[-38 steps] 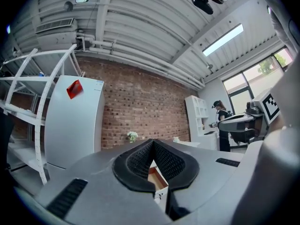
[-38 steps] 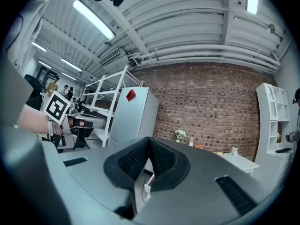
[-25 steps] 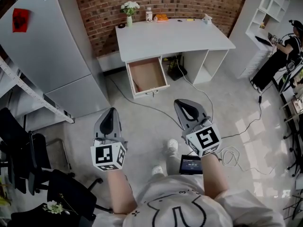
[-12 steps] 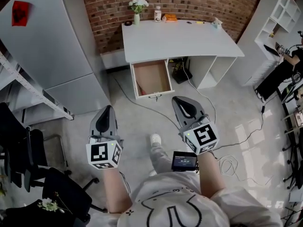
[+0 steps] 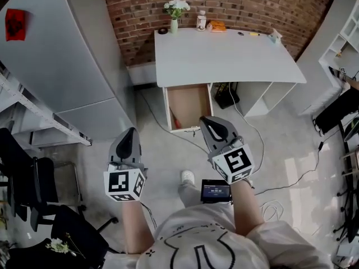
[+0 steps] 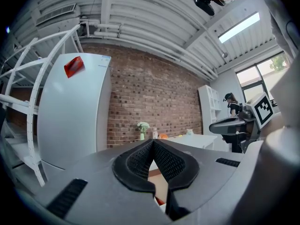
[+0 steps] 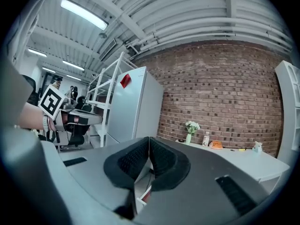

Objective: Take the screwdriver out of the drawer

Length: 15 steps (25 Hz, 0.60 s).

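The white desk (image 5: pixel 224 55) stands against the brick wall, its wooden drawer (image 5: pixel 189 102) pulled open toward me. A thin red-handled tool, likely the screwdriver (image 5: pixel 175 119), lies along the drawer's left side. My left gripper (image 5: pixel 130 133) is shut and empty, over the floor well short of the drawer and to its left. My right gripper (image 5: pixel 208 120) is also shut and empty, its tip just in front of the drawer's front right corner. In the left gripper view the shut jaws (image 6: pixel 152 142) hide most of the drawer (image 6: pixel 158 191). The right gripper view looks past its shut gripper (image 7: pixel 149 139) toward the desk (image 7: pixel 243 161).
A grey fridge (image 5: pixel 61 55) stands left of the desk. A flower vase (image 5: pixel 175 17), a bottle (image 5: pixel 201 20) and small items sit at the desk's back edge. Cables (image 5: pixel 249 125) trail over the floor. Black chairs (image 5: pixel 22 172) are at the left, white shelves (image 5: pixel 350 27) at the right.
The person has walked toward the desk, so desk and drawer sit closer and lower in view. Both grippers stay shut and level in front of the body.
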### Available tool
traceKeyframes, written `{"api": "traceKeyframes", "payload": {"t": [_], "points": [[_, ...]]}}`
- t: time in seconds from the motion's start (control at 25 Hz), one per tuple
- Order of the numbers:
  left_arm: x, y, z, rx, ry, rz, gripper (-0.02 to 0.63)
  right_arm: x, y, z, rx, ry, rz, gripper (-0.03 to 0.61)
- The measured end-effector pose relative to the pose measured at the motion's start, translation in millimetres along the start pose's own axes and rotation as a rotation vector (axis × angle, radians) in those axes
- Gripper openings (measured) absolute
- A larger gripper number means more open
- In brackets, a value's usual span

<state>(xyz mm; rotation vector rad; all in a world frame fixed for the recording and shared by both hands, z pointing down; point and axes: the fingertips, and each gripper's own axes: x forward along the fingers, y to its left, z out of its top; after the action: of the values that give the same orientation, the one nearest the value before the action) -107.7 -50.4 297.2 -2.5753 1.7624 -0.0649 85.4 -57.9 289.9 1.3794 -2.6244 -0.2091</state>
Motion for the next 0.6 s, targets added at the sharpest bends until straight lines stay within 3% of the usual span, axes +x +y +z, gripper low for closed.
{"api": "traceKeyframes", "payload": {"t": [0.36,0.6], "points": [[105,19,-2,0.004,0.046,0.031,0.008,82,-74,-16,0.015,0.053,0.055,0.020],[146,30,-22,0.004,0.081,0.054,0.008,123,-95,-47,0.033,0.115,0.085,0.020]]}}
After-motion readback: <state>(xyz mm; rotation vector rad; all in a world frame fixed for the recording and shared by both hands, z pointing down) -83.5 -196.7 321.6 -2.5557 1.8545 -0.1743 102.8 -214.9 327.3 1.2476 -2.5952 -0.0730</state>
